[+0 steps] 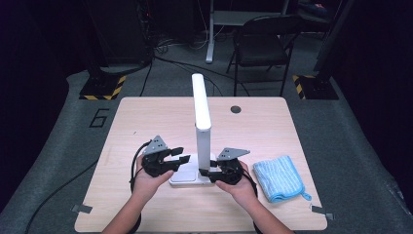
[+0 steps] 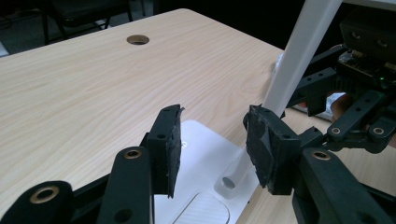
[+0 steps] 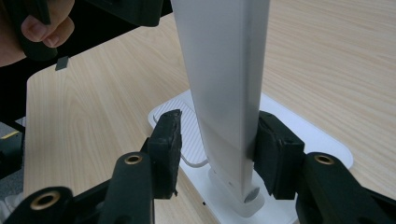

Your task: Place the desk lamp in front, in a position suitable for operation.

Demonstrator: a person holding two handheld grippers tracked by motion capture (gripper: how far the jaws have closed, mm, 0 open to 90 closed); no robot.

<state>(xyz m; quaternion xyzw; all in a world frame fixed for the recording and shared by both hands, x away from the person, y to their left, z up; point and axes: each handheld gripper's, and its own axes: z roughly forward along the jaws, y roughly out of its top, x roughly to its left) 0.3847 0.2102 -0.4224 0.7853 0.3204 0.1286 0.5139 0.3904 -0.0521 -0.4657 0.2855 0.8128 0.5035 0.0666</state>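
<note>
My right hand-held gripper [image 3: 215, 154] brackets the lamp [image 1: 201, 127] stem low near its base at desk [image 1: 146, 117] centre, jaws not clenched, left hand-held gripper [image 2: 212, 149] gaping over the base; next I should pinch the stem and steady the base.

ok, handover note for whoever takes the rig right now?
Left gripper: open, fingers over the lamp base, holding nothing.
Right gripper: fingers either side of the lamp's upright arm low down; one pad touches, a gap shows at the other, so not clamped.
Lamp stands upright near the table's front middle; blue cloth lies folded to its right, untouched.
Done: both grippers positioned at the lamp. Left: probably close and move the arm.
</note>
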